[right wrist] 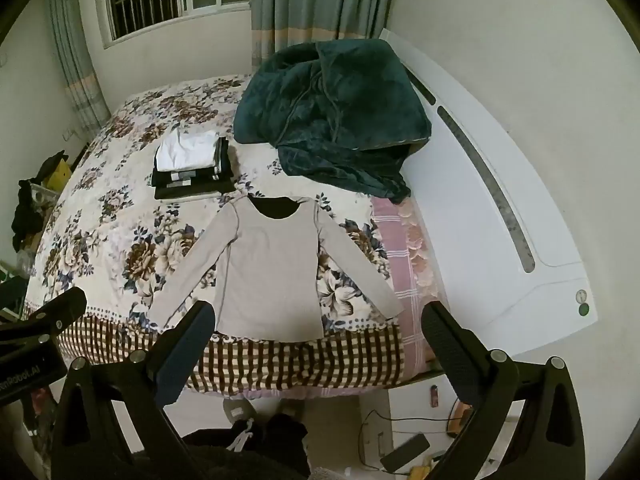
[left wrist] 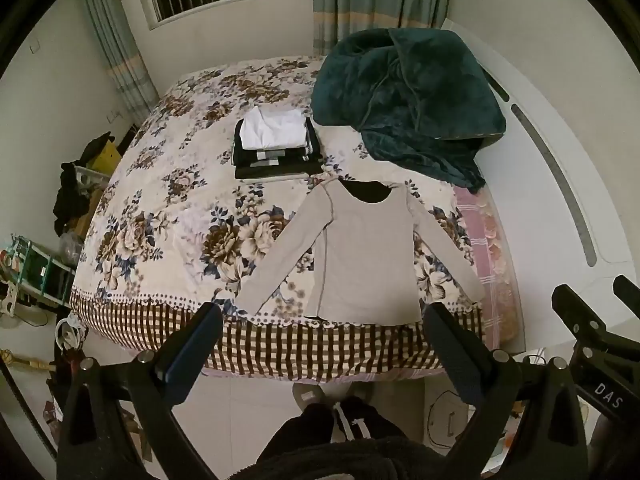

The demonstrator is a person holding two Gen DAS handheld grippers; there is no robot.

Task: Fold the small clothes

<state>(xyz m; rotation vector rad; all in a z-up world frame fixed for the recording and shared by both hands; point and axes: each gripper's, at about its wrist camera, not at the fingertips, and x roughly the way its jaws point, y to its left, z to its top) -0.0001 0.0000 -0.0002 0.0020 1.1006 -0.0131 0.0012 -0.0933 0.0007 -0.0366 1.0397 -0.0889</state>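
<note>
A pale grey long-sleeved knit top (left wrist: 362, 252) (right wrist: 269, 266) lies flat and face up near the foot edge of the bed's floral-print quilt (left wrist: 168, 184) (right wrist: 108, 216), sleeves angled out to both sides. Beyond its neckline sits a stack of folded black and white clothes (left wrist: 276, 142) (right wrist: 192, 164), and a rumpled dark teal plush blanket (left wrist: 408, 100) (right wrist: 336, 112) is heaped by the white headboard (right wrist: 500, 184). The left gripper (left wrist: 322, 340) and right gripper (right wrist: 318, 340) hover above the bed's edge, both spread wide and holding nothing.
</note>
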